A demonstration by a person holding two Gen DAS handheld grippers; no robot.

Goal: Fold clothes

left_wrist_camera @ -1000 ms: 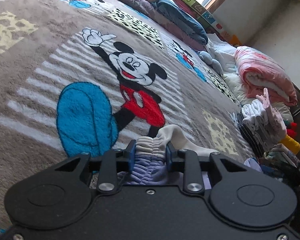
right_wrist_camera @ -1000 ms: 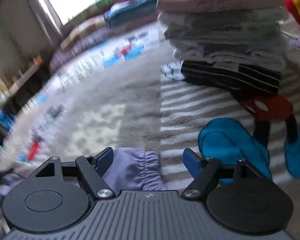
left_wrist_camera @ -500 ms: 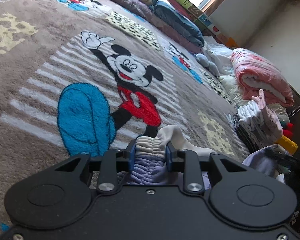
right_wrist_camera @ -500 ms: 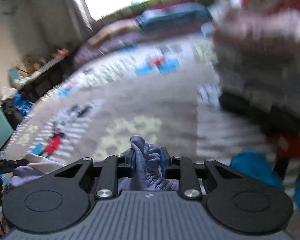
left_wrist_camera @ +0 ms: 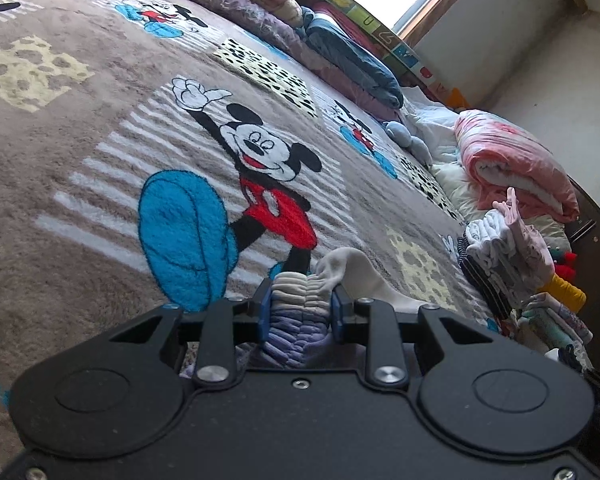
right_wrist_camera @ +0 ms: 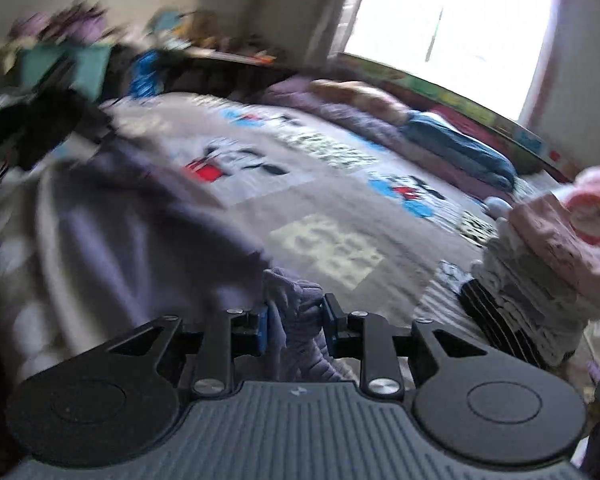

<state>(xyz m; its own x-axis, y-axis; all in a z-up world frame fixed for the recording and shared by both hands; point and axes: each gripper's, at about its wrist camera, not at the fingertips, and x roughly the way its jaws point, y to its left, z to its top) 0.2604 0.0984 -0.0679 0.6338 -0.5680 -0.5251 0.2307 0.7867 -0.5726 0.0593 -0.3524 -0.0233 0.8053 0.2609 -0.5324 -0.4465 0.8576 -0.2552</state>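
My left gripper is shut on the gathered elastic waistband of a lavender and cream garment, low over the brown cartoon-mouse blanket. A cream flap of the garment pokes up just past the fingers. In the right wrist view my right gripper is shut on a bunched lavender fold of the same garment, whose cloth stretches away to the left, lifted off the bed. That view is motion-blurred.
A stack of folded clothes stands at the blanket's right edge, topped by a pink piece. A rolled pink quilt and folded blue and purple bedding lie toward the window. Dark clutter lines the far left wall.
The right gripper closed on the lavender garment and swung up and left, lifting the cloth. The left gripper kept its hold on the waistband and shifted only slightly.
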